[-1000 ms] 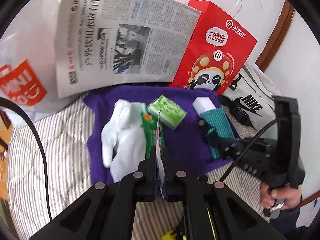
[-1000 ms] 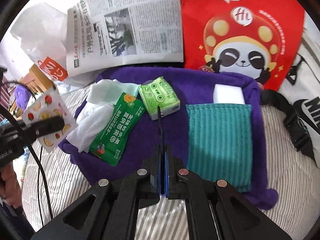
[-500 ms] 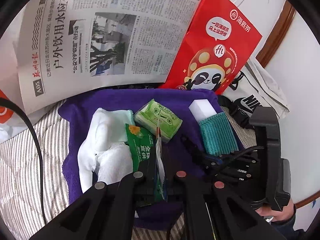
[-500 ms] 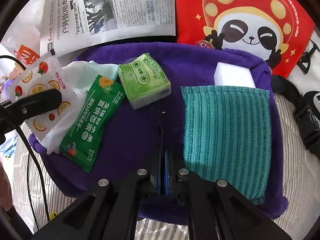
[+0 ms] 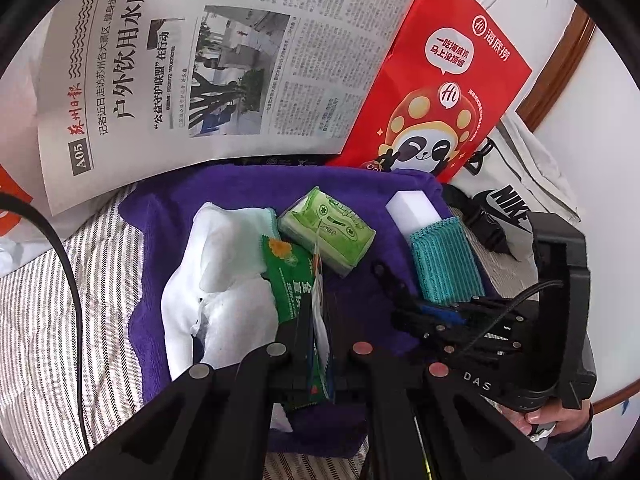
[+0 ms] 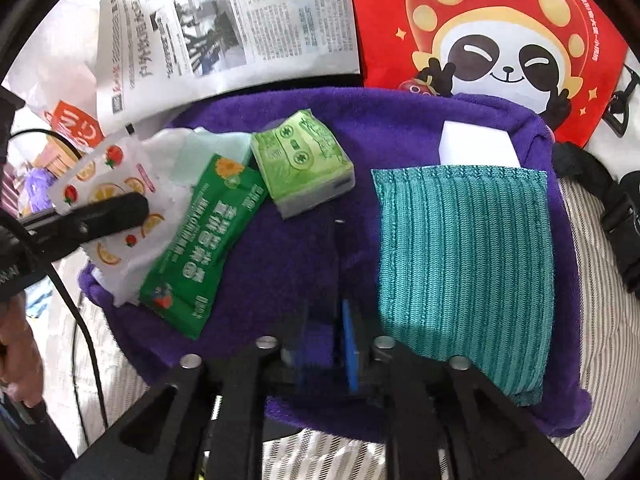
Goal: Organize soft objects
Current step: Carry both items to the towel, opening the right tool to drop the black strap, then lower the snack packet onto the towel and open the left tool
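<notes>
left tongs (image 6: 120, 210), clamped on a thin white fruit-print sachet (image 6: 106, 184), hold it over the left edge of the purple towel (image 6: 400, 120). right tongs (image 6: 334, 280), just parted, nothing between them, point down at bare towel between the dark green packet (image 6: 204, 244) and the teal ribbed cloth (image 6: 464, 256).

on the towel, left to right: crumpled white cloth (image 5: 224, 280) with a pale mint layer; flat glossy dark green packet, lying partly on the white cloth; blocky light green tissue pack (image 6: 304, 164), touching the packet's upper end; white sponge block (image 6: 476, 148), its near edge under the teal cloth.

towel plush, spread on a grey-striped bed cover (image 5: 40, 300).

behind: newspaper (image 5: 200, 60); red paper bag (image 5: 448, 88) with panda print, contents not visible.
</notes>
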The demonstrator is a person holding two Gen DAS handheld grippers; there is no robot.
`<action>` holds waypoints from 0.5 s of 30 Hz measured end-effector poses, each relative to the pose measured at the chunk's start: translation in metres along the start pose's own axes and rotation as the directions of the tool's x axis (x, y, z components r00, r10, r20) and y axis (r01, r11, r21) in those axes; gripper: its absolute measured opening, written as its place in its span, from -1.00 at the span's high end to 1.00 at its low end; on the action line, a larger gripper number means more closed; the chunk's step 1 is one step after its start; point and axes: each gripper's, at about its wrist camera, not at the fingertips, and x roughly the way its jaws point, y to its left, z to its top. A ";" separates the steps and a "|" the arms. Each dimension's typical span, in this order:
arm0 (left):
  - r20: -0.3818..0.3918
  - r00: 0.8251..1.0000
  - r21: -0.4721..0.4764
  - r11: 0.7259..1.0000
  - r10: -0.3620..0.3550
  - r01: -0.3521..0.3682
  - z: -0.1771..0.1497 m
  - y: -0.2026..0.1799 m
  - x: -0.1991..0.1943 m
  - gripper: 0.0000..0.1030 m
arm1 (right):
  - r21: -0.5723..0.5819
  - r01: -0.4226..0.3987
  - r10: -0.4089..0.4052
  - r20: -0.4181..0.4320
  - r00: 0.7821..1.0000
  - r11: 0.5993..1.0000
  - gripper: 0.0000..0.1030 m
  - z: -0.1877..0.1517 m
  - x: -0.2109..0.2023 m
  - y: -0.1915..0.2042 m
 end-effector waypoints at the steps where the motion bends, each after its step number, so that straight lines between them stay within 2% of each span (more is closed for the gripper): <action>1: 0.001 1.000 0.003 1.000 -0.012 0.012 0.000 0.000 0.000 0.90 | 0.000 0.001 -0.001 0.006 1.000 1.000 0.43 0.001 -0.003 0.001; 3: -0.004 1.000 0.005 1.000 -0.020 0.020 0.000 0.000 0.000 0.90 | -0.004 0.021 -0.021 0.024 0.999 1.000 0.22 0.003 -0.013 0.002; 10: -0.011 0.999 0.005 0.999 -0.040 0.040 -0.001 0.001 -0.002 0.90 | -0.022 0.052 -0.051 0.065 0.997 0.998 0.21 0.006 -0.045 0.017; 15: -0.037 0.997 0.022 0.998 -0.060 0.061 -0.002 -0.007 0.008 0.90 | -0.009 0.088 -0.087 0.096 0.992 0.996 0.17 -0.011 -0.067 0.003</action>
